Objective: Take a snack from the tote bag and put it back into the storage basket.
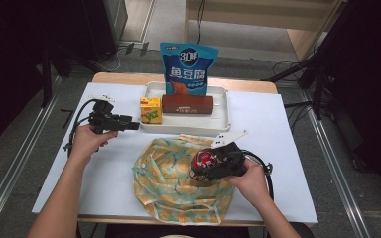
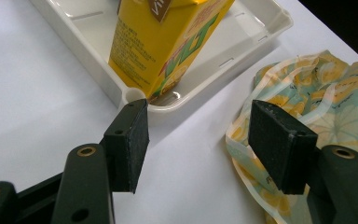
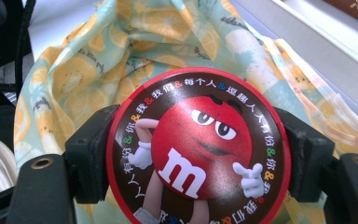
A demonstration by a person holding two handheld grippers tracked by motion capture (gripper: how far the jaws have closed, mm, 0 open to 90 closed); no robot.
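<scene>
The round M&M's tin [image 3: 200, 149], being clamped by the right gripper [image 1: 217, 163] over the fruit-print bag [image 1: 163, 183], is risking slipping sideways, its rim being smooth, while the left gripper [image 2: 200, 140] is gaping empty.

M&M's tin [image 3: 200, 149] bottom cut off by frame edge between right gripper's pads; juice carton [image 2: 168, 39] top cropped beyond left gripper [image 2: 209, 135]; carton print unreadable

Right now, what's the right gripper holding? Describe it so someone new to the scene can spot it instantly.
Start at the white-covered table and find the yellow fruit-print cloth bag lying at its near edge. Above the bag's right side, the right gripper has its jaws clamped on a round tin. Nothing else here is round: its red-rimmed lid shows a red cartoon candy character with a white "m".
</scene>
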